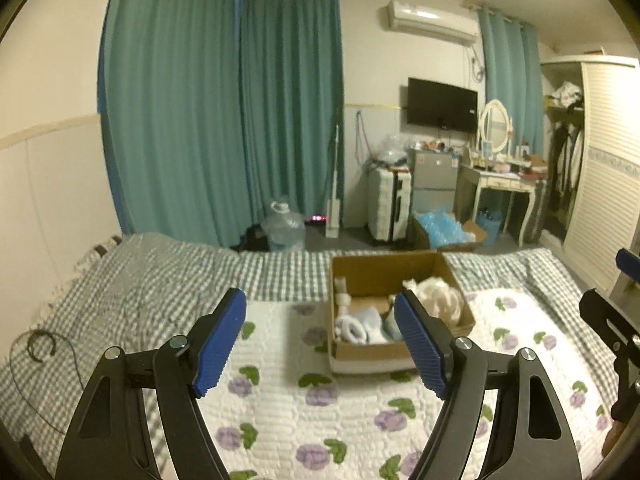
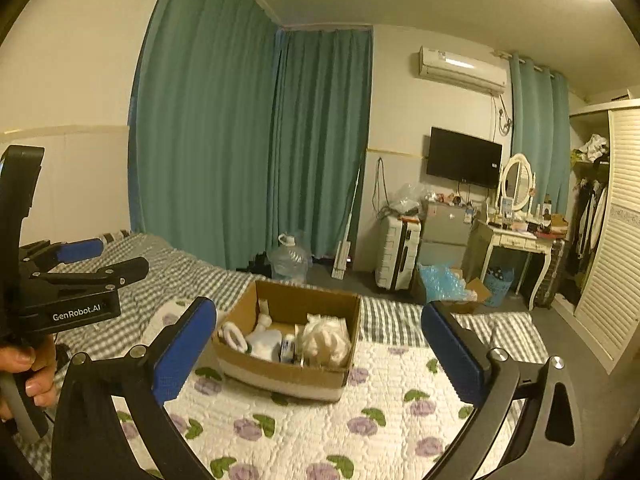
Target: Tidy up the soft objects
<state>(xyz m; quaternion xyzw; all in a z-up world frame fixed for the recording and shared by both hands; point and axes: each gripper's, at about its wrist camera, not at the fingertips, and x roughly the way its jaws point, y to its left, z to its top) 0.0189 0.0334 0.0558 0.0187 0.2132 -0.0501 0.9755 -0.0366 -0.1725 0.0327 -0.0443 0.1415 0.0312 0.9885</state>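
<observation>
The open brown box (image 2: 285, 376) is matt corrugated cardboard. The white quilt with purple flowers (image 2: 360, 432) is bumpy, textured cloth. Ribbed blue rubbery pads (image 1: 420, 344) sit on matt black plastic gripper arms with shiny metal pins.

Both views look from just above the bed, each forward along its own pair of black fingers with ribbed blue pads, tilted slightly down toward the room's far wall. The left wrist view sits close over the white quilt with purple flowers (image 1: 320, 400), with the open brown cardboard box (image 1: 384, 276) right of centre. The right wrist view stands to its right, near the same box (image 2: 296, 304), catching the left gripper (image 2: 100, 260) at its left edge. Both share box, quilt, teal curtains (image 1: 224, 112) and wall-mounted black television (image 1: 442, 106).
</observation>
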